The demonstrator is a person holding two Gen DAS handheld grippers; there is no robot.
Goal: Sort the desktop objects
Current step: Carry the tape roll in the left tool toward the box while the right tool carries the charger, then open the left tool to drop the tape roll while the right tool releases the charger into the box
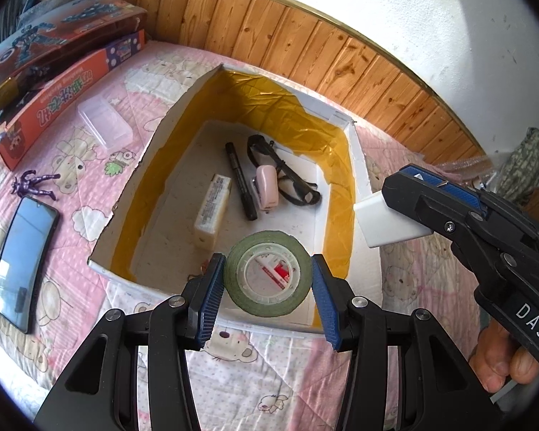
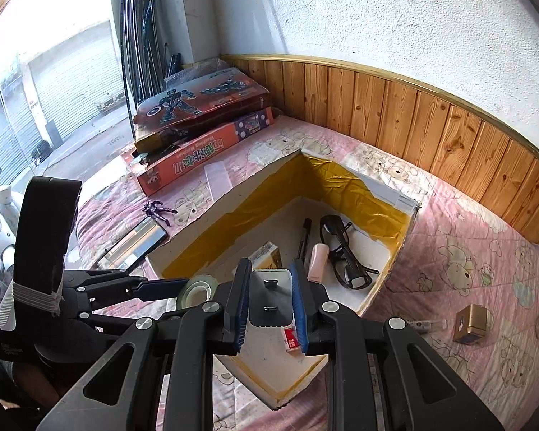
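Note:
A white open box [image 1: 363, 165] with yellow lining sits on the pink quilt. In it lie a black marker [image 1: 240, 183], black glasses [image 1: 287, 176], a pink stapler [image 1: 267, 186], a cream box [image 1: 212, 212] and a red-and-white pack [image 2: 291, 339]. My left gripper [image 1: 267, 287] holds a green tape roll [image 1: 267, 278] between its blue pads, over the box's near edge. My right gripper [image 2: 269, 301] is shut on a white charger plug [image 2: 270, 296], also over the box; it shows at the right of the left wrist view [image 1: 388, 221].
A phone [image 1: 23, 262], a purple figure [image 1: 36, 183] and a clear plastic case [image 1: 104, 122] lie left of the box. Stacked toy boxes [image 1: 61, 54] stand at the far left. A gold cube [image 2: 470, 323] lies right of the box. A wood-panelled wall [image 1: 305, 46] runs behind.

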